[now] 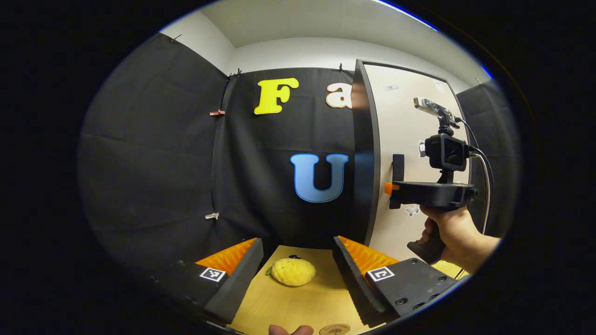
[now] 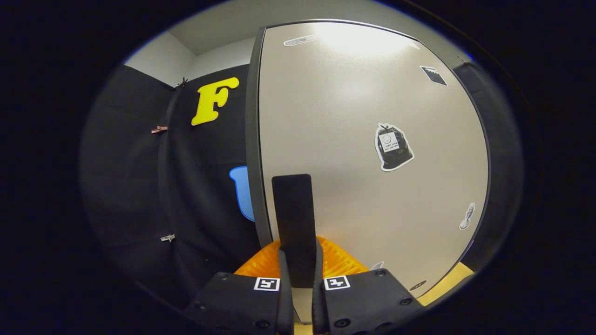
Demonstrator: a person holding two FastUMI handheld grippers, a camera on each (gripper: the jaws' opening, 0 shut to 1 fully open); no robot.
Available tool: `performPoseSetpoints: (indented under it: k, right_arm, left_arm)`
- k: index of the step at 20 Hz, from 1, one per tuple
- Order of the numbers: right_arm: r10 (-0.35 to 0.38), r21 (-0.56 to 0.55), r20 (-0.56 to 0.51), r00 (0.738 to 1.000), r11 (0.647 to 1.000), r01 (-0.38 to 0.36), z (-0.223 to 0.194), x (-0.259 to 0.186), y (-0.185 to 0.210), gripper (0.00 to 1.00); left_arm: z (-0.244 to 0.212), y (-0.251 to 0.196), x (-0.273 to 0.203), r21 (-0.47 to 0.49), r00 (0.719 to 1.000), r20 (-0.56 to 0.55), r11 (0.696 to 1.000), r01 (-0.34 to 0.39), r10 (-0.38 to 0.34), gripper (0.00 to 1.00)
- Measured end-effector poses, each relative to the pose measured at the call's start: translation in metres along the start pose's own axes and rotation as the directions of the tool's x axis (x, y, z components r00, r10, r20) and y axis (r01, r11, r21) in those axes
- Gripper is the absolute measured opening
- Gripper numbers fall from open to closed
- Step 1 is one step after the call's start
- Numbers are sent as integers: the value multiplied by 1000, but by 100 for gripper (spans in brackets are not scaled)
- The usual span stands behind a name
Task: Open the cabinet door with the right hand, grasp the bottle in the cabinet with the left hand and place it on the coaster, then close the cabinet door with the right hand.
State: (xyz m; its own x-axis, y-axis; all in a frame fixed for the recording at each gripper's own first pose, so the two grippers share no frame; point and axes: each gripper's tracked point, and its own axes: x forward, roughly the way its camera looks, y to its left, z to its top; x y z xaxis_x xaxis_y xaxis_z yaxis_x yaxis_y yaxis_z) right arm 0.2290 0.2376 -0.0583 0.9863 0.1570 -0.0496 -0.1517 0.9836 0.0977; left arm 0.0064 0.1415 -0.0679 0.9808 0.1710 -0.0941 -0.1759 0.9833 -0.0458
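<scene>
The pale cabinet door [image 2: 363, 116] fills most of the right gripper view. My right gripper [image 2: 298, 246] is shut on its upright black handle [image 2: 292, 209], one finger on each side. In the left gripper view the same door [image 1: 409, 121] stands at the right, and a hand [image 1: 454, 230] holds the right gripper [image 1: 392, 188] against the handle [image 1: 398, 165]. I cannot tell whether the door is ajar. My left gripper [image 1: 297, 242] is open above the wooden table [image 1: 298, 302], holding nothing. A round coaster [image 1: 334, 330] lies at the table's near edge.
A yellow lemon-like fruit [image 1: 292, 271] rests on the table between the left gripper's fingers, farther off. A fingertip [image 1: 291, 330] shows at the bottom edge beside the coaster. Black cloth walls close the booth behind and to the left. Stickers dot the door.
</scene>
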Motion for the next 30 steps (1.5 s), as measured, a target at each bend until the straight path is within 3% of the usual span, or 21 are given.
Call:
performPoseSetpoints:
  k: [17,23,30]
  right_arm:
    - [208,5,-41,977,978,-208,14,-84,-2,20]
    - [225,5,-49,973,974,-225,18,-111,-18,19]
    - [172,0,-62,983,985,-172,24,-139,-45,19]
  left_arm:
    - [19,-32,-53,21,999,48,1000,18,-19,95]
    - [31,-53,-57,39,996,67,998,48,-50,95]
    - [34,-87,-60,37,991,78,993,108,-111,97]
